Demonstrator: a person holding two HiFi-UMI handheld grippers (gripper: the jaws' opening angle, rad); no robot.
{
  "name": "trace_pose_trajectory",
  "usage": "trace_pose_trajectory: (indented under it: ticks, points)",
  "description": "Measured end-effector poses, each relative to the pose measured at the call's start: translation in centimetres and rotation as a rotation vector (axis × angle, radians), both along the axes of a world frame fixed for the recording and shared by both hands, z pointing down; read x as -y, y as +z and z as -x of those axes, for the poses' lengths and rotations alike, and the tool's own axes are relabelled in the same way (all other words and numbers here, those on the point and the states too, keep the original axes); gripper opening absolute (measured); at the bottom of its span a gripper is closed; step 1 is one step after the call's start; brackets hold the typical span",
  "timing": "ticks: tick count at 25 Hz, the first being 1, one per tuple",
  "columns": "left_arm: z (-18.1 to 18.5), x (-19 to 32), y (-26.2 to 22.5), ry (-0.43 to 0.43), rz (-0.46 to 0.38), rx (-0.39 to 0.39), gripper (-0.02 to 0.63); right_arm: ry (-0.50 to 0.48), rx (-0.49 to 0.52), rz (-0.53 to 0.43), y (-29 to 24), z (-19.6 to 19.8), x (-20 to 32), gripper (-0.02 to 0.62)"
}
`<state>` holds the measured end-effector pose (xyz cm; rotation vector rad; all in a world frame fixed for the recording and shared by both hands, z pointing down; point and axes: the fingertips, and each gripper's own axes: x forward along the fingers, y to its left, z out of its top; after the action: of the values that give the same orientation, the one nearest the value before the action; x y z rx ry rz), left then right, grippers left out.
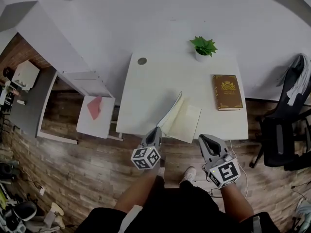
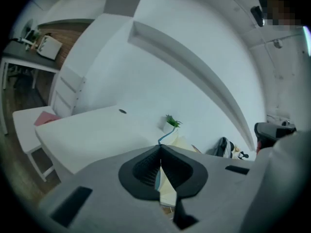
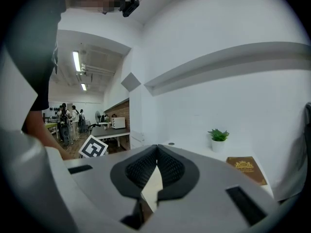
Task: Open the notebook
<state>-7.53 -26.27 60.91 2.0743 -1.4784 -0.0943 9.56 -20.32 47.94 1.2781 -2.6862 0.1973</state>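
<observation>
furniture at the far left of the head view is a low white side table (image 1: 85, 125) with a flat pink sheet (image 1: 94, 108) lying on it, standing just beside the white rectangular table (image 1: 150, 89) over brown wood flooring. near that table's back left corner sits a small round grey disc (image 1: 142, 61)

the left gripper (image 1: 156, 130), grey with a black-and-white marker cube (image 1: 145, 158) on its body, reaches to the table's front edge. in the left gripper view its jaws are pressed together at the tips (image 2: 160, 148), and the thin blue-edged cover (image 2: 165, 136) rises straight out of them, so it is clamped on that cover. the notebook with cream pages (image 1: 187, 120) lies on the front middle of the table, close to the edge, its pages flat and the cover tilted up on its left side, partway open

behind it, at the table's back edge, stands a small green plant in a white pot (image 1: 203, 46), also seen in the right gripper view (image 3: 218, 136)

the right gripper (image 1: 210, 139) hovers just off the front edge, near the notebook's right corner but apart from it. in its own view the jaws meet at the tips (image 3: 156, 148) with nothing gripped

on the table's right side lies a closed brown book with a gold emblem (image 1: 227, 91), well apart from the notebook. a black office chair (image 1: 282, 140) stands right of the table
</observation>
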Motion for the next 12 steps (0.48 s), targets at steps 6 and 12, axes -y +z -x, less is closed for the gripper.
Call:
trace_pose_trajectory:
  ticks: [6, 12]
  points:
    - [6.3, 1.1, 2.8, -0.147, 0.082, -0.016, 0.006, -0.025, 0.006, -0.029, -0.1, 1.6, 0.5, 0.002]
    - [8.3, -0.1, 7.1, -0.16, 0.18, 0.074, 0.006, -0.011, -0.025, 0.022, 0.7, 1.8, 0.7, 0.002]
